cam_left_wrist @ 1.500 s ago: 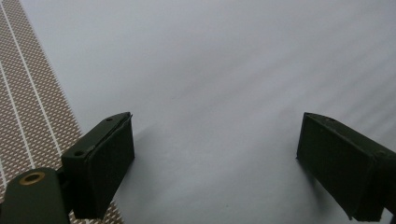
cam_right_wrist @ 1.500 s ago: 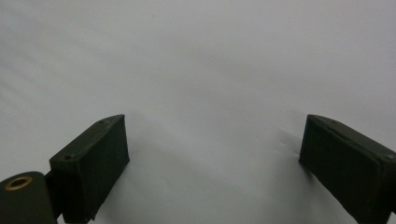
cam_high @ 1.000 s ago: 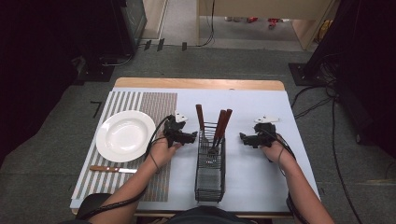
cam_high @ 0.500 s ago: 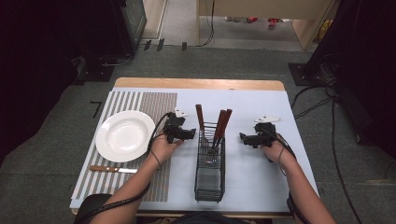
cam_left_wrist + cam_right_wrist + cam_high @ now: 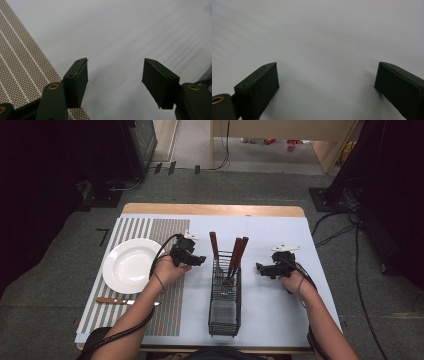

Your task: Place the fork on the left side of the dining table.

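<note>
My left gripper (image 5: 198, 260), jaws half-spread, empty and closing, sits just left of the caddy's (image 5: 224, 312) upright wooden-handled utensils (image 5: 214, 246); the right gripper (image 5: 260, 268), spread wide, holds nothing.

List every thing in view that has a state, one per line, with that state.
Left gripper: jaws open and just closing partway, nothing between them.
Right gripper: jaws open, nothing between them.
Wire caddy: upright on the table, holding utensils.
Wooden-handled utensils: standing in the caddy, handles up.
Plate: empty, on the striped mat.
Knife: lying flat on the mat below the plate.
</note>
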A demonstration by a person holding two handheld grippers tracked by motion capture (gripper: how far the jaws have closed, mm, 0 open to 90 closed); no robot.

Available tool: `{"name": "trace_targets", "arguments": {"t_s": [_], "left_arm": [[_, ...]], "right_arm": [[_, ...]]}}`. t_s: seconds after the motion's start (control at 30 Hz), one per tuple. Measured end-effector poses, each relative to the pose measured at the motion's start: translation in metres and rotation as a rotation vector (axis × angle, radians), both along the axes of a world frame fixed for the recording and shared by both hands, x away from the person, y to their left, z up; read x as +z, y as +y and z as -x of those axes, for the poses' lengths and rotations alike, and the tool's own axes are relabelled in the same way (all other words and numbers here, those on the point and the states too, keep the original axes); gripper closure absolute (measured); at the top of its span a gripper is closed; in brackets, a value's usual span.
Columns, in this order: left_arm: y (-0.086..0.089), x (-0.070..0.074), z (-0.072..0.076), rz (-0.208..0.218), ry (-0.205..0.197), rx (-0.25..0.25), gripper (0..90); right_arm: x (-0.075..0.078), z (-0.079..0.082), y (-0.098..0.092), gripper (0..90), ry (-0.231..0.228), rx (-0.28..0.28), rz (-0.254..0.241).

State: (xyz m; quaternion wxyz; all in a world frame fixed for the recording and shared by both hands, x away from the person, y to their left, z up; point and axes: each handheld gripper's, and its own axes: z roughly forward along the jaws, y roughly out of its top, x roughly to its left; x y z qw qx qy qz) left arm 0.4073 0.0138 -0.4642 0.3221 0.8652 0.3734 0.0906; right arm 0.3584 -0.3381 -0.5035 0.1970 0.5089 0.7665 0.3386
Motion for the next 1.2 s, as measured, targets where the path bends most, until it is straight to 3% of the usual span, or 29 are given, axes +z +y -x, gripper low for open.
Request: {"name": "trace_targets", "arguments": {"t_s": [0.1, 0.2, 0.37, 0.5, 0.57, 0.8, 1.03, 1.2], "left_arm": [[0.001, 0.000, 0.000, -0.017, 0.002, -0.011, 41.9], [0.000, 0.001, -0.004, -0.016, 0.025, -0.080, 41.9], [-0.003, 0.004, -0.009, -0.007, 0.033, -0.100, 41.0], [-0.004, 0.008, -0.005, -0.024, -0.013, -0.109, 39.2], [-0.003, 0.015, -0.002, -0.004, -0.037, -0.137, 38.6], [-0.002, 0.027, 0.002, 0.020, -0.064, -0.111, 37.7], [0.001, 0.033, 0.004, 0.071, -0.053, -0.122, 43.0], [0.001, 0.041, 0.007, 0.091, -0.040, -0.133, 39.2]], "right_arm": [[0.000, 0.000, 0.000, 4.7, 0.001, -0.001, 0.000], [0.000, 0.000, 0.000, 3.9, 0.003, 0.002, -0.003], [0.000, -0.001, -0.001, 3.5, 0.003, 0.008, -0.015], [0.000, -0.001, -0.001, 3.6, 0.004, 0.006, -0.012], [0.000, -0.001, -0.002, 3.6, 0.005, 0.005, -0.018], [0.000, -0.001, 0.000, 3.4, 0.005, 0.005, -0.008], [0.000, -0.001, 0.000, 3.4, 0.004, 0.006, -0.002], [0.000, 0.000, 0.000, 3.4, 0.004, 0.006, 0.000]]}}
